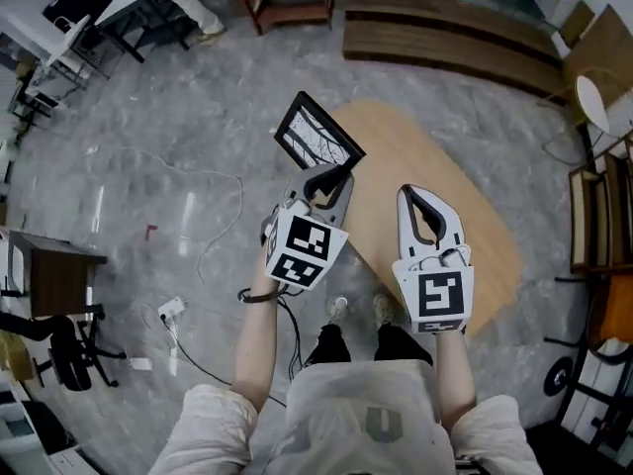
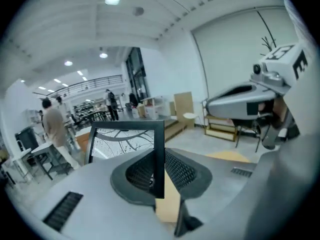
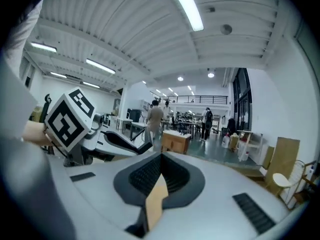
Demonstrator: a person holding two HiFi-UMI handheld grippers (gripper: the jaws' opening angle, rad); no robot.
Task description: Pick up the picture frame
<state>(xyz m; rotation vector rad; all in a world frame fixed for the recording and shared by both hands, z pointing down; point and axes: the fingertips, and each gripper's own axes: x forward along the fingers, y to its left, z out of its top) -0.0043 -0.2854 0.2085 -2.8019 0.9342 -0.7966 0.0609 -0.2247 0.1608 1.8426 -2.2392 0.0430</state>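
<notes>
The picture frame point(image 1: 318, 137) is black-edged with a white branch print, and it hangs in the air over the near-left edge of the oval wooden table point(image 1: 465, 216). My left gripper point(image 1: 327, 180) is shut on its lower edge. In the left gripper view the frame point(image 2: 125, 138) stands upright, its right-hand bar pinched between the jaws of the left gripper point(image 2: 159, 176). My right gripper point(image 1: 421, 202) is raised beside it over the table, shut and empty. In its own view the right gripper point(image 3: 160, 159) has its pads together, with the left gripper point(image 3: 117, 141) to its left.
Long wooden benches point(image 1: 445, 33) lie on the floor beyond the table. A dark cabinet point(image 1: 54, 270) and an office chair point(image 1: 64, 349) stand at the left, with cables and a power strip point(image 1: 170, 310) on the floor. Shelving point(image 1: 598, 226) lines the right. People point(image 3: 155, 116) stand far off.
</notes>
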